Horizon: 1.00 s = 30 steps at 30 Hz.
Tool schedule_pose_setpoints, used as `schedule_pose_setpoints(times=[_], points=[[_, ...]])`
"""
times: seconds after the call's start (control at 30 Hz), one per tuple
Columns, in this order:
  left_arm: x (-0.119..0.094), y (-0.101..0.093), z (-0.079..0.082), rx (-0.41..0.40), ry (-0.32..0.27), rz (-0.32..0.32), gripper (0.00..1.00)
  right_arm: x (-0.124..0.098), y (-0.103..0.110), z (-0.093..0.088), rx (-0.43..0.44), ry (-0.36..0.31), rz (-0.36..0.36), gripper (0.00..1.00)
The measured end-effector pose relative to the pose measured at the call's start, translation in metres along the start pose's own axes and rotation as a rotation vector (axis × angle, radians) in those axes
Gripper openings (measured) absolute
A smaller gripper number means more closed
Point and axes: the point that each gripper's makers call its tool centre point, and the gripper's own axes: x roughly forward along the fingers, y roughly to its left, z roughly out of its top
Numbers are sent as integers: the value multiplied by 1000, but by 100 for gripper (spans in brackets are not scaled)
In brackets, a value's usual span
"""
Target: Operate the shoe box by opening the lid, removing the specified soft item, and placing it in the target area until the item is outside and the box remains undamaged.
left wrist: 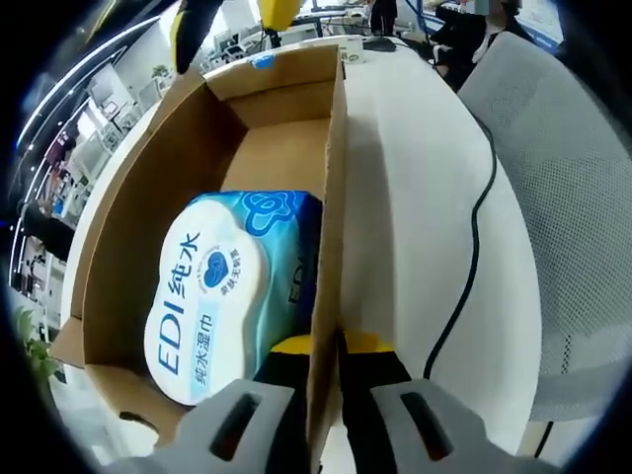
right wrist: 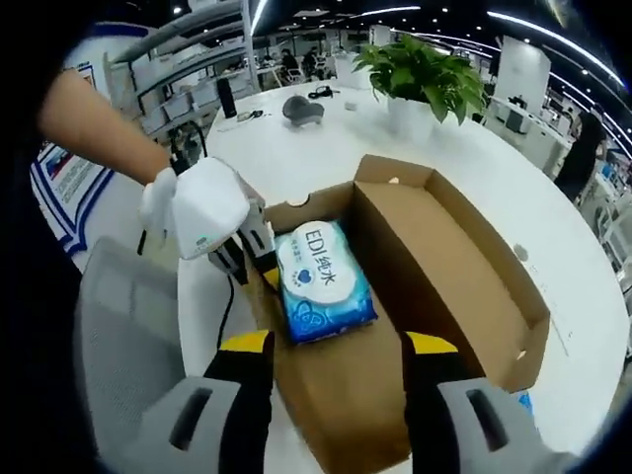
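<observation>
**boxfan:** ok where are we at? Starting from the tongs.

**gripnerd:** The left gripper (left wrist: 326,380) has its jaws pinched close on the side wall of the shoe box (left wrist: 333,178), one yellow tip inside and one outside the cardboard. In the right gripper view you can see the same thing from across the box: left gripper (right wrist: 255,259) clamped on the near-left wall, a person's hand (right wrist: 197,202) behind it. Looks like it's just steadying the box.

**boxfan:** and the other one?

**gripnerd:** The right gripper (right wrist: 336,346) is spread wide with nothing between the tips, hovering over the open end of the shoe box (right wrist: 444,247). Not touching anything that I can tell.

**boxfan:** so the lid's done?

**gripnerd:** Yeah, the box is open and you see straight to the floor of it. The wet wipes pack (left wrist: 222,291) lies flat inside, up against the wall the left one grips. From the right side, the wet wipes pack (right wrist: 321,279) is just ahead of the open jaws.

**boxfan:** so what's left?

**gripnerd:** My guess: grab the pack, lift it out, set it on the white table (right wrist: 434,138). Cardboard looks intact so far.
</observation>
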Motion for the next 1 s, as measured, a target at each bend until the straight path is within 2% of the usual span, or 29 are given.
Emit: schedule_pose_setpoints(times=[0.13, 0.27, 0.4, 0.57, 0.8, 1.0], points=[[1, 0, 0, 1, -1, 0, 4, 23, 2, 5, 2, -8, 36, 54], [1, 0, 1, 1, 0, 0, 4, 41, 4, 6, -54, 11, 49, 59], [1, 0, 1, 2, -1, -2, 4, 56, 9, 1, -68, 43, 77, 60], [1, 1, 1, -14, 5, 0, 4, 69, 11, -6, -94, 68, 100, 59], [1, 1, 1, -20, 6, -1, 4, 78, 9, -6, -95, 73, 107, 61], [0, 1, 1, -22, 8, -4, 4, 98, 9, -11, -99, 104, 97, 62]])
